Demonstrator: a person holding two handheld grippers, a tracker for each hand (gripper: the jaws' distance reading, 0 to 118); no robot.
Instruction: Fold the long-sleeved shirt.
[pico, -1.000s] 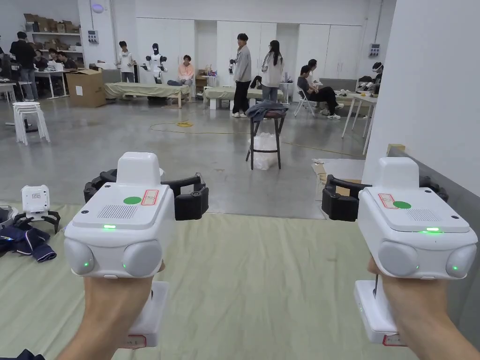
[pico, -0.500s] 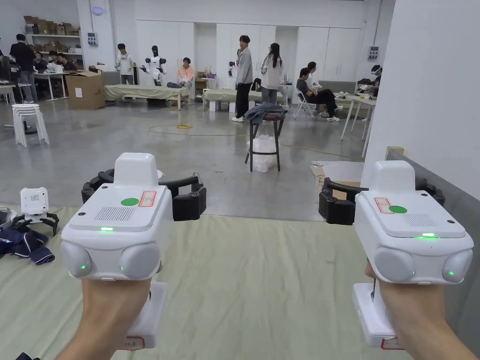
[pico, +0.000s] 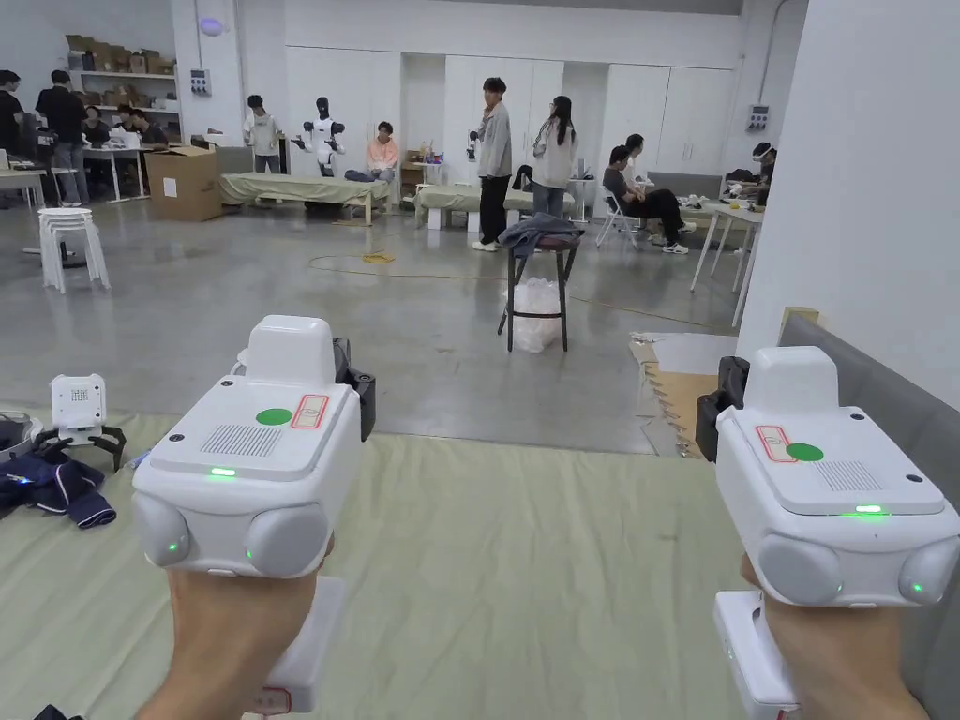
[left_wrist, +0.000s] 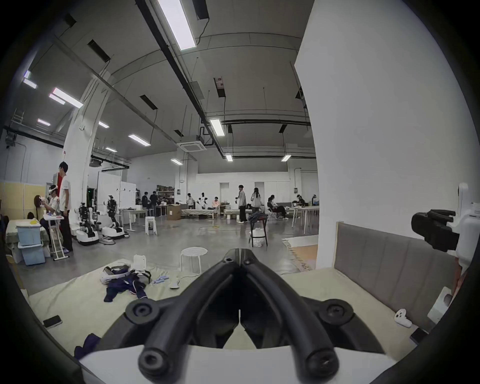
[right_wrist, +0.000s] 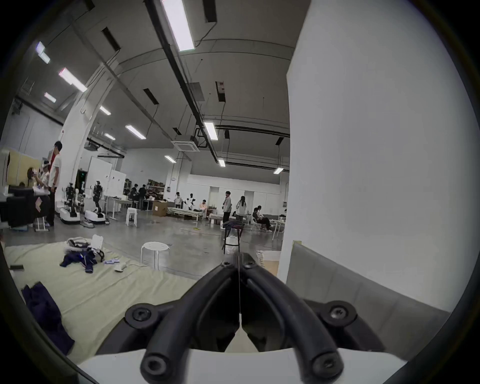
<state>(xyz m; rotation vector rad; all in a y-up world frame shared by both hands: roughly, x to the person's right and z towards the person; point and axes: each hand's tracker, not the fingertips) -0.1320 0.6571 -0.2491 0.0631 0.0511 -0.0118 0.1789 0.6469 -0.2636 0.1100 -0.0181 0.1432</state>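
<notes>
A crumpled dark navy garment (pico: 56, 483) lies at the far left of the pale green sheet (pico: 525, 562), well away from both grippers; it is also in the left gripper view (left_wrist: 124, 284) and the right gripper view (right_wrist: 78, 259). More dark cloth (right_wrist: 44, 311) lies at the sheet's near left corner. Hands hold both grippers up in the air above the sheet, pointing out into the room. My left gripper (pico: 361, 398) is shut with nothing in it, its jaws meeting at the tip (left_wrist: 239, 256). My right gripper (pico: 722, 412) is likewise shut and empty (right_wrist: 238, 259).
A grey padded headboard (pico: 900, 412) and a white wall bound the right side. A white device on black legs (pico: 77, 403) stands by the garment. A white stool (left_wrist: 193, 252), a phone (left_wrist: 52, 322) and a white controller (left_wrist: 402, 317) sit around the sheet. People stand far off.
Both grippers went from jaws spread wide to shut. The hands stayed about where they were; the head camera tilted slightly.
</notes>
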